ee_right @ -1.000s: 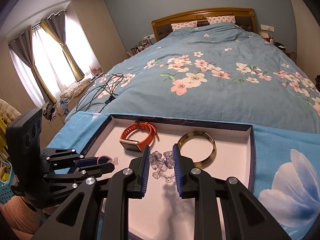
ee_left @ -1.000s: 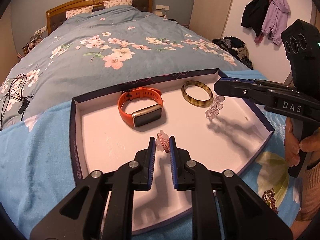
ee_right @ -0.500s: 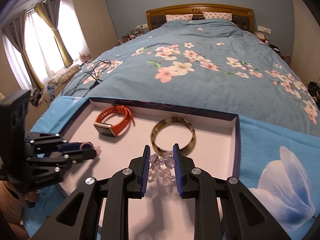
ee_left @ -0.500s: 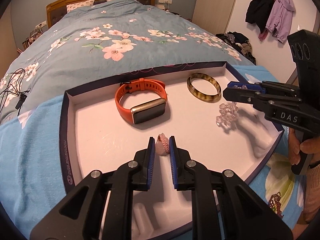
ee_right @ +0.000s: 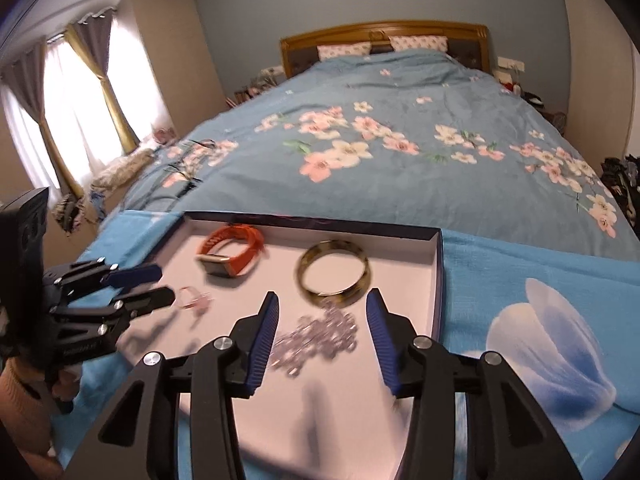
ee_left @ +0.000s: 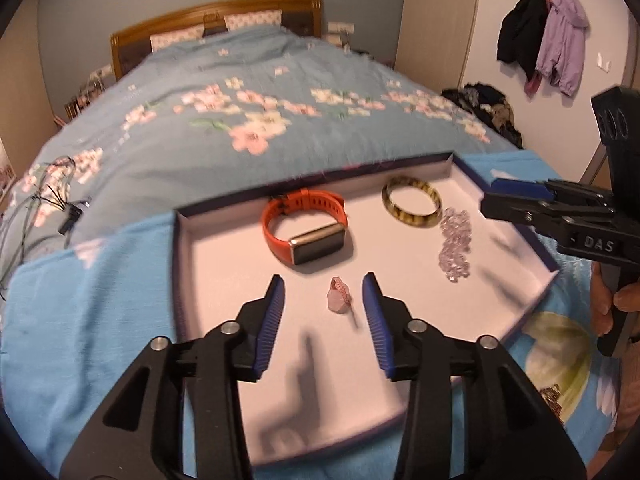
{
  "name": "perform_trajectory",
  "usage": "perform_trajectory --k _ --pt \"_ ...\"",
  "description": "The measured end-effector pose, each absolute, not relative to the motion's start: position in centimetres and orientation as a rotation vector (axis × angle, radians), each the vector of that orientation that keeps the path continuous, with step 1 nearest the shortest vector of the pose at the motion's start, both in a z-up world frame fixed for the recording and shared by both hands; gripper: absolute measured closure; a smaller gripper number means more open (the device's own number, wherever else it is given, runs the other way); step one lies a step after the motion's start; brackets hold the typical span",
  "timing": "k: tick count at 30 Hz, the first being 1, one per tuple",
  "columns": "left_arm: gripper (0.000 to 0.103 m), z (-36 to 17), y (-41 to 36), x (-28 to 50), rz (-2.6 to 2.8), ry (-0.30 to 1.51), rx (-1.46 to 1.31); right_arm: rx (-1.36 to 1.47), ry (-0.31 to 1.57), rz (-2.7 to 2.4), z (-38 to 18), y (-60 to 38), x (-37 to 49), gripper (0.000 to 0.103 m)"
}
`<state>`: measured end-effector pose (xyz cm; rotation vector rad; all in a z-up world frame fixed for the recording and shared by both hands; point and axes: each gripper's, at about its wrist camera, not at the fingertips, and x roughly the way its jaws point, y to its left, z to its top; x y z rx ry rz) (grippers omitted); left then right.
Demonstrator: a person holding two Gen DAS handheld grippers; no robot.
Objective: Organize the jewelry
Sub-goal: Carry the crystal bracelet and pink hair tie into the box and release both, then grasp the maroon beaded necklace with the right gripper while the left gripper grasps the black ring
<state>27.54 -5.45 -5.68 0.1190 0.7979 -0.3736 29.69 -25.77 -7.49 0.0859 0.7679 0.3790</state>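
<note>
A shallow white-lined tray point(ee_left: 224, 264) with a dark rim lies on the bed. In it are an orange smartwatch point(ee_left: 306, 230), a tortoiseshell bangle point(ee_left: 412, 204), a clear bead bracelet point(ee_left: 456, 242) and a small pink ring point(ee_left: 339, 295). My left gripper point(ee_left: 323, 304) is opening; the pink ring lies on the tray between its jaws, untouched by the pads. My right gripper point(ee_right: 322, 322) is opening too, with the bead bracelet point(ee_right: 320, 338) lying loose on the tray between its blue fingers point(ee_right: 264, 336). The bangle point(ee_right: 334, 272) sits just beyond it.
The tray point(ee_right: 436, 280) rests on a light blue cloth point(ee_right: 540, 320) over a floral bedspread point(ee_right: 380, 148). Black cables point(ee_left: 48, 200) lie on the bed at the left. A person's hand point(ee_left: 612, 304) holds the right gripper's handle. Coats point(ee_left: 540, 36) hang on the wall.
Both grippers have opened. The pink ring left the left jaws and the bead bracelet left the right jaws; both now lie on the tray. Both grippers have drawn back a little.
</note>
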Motion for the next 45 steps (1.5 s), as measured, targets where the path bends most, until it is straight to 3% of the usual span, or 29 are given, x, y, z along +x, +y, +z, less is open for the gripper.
perform_trajectory --k 8,13,29,34,40,45 --pt "0.053 -3.3 -2.0 20.9 -0.408 0.716 0.098 -0.024 0.723 0.482 -6.2 -24.9 21.3 0.062" --pt "0.053 -4.3 -0.9 17.3 -0.443 0.736 0.096 -0.113 0.785 0.529 -8.2 -23.8 17.7 0.074" --pt "0.051 -7.0 -0.8 13.6 -0.502 0.795 0.066 -0.125 0.896 0.517 -11.4 -24.1 15.2 0.084" --pt "0.051 -7.3 -1.4 13.5 -0.515 0.805 0.064 -0.120 0.908 0.470 -11.8 -25.2 14.9 0.098" --pt "0.051 -7.4 -1.9 13.3 -0.530 0.807 0.070 -0.097 0.895 0.431 -11.5 -26.2 14.8 0.098" --pt "0.051 -7.2 -2.2 13.2 -0.537 0.801 0.078 -0.126 0.852 0.473 -10.6 -25.0 14.5 0.090"
